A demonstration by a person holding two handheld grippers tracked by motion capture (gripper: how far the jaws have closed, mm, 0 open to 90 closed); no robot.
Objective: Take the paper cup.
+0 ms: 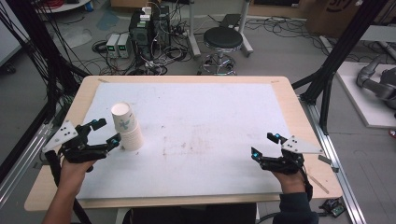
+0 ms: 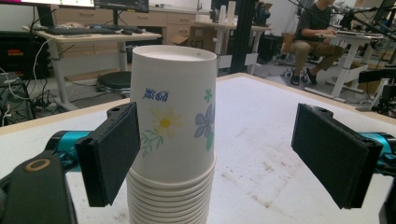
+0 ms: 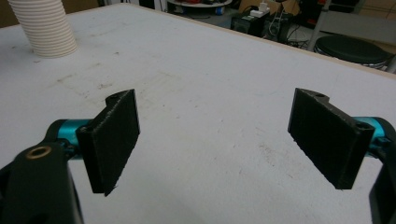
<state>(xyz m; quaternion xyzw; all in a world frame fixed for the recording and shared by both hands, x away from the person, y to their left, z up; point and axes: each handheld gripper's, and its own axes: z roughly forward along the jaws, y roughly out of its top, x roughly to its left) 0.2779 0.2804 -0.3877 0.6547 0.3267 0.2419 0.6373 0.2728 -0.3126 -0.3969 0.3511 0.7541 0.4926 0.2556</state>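
Straddling the tall stack of white floral paper cups (image 2: 172,140), my left tongs (image 1: 104,131) gape released; closing off-centre probably topples it, while my right tongs (image 1: 265,145) idle released far away.

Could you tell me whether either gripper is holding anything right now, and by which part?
Nothing is held. The left gripper is open beside the stack of paper cups; the right gripper is open over bare table.
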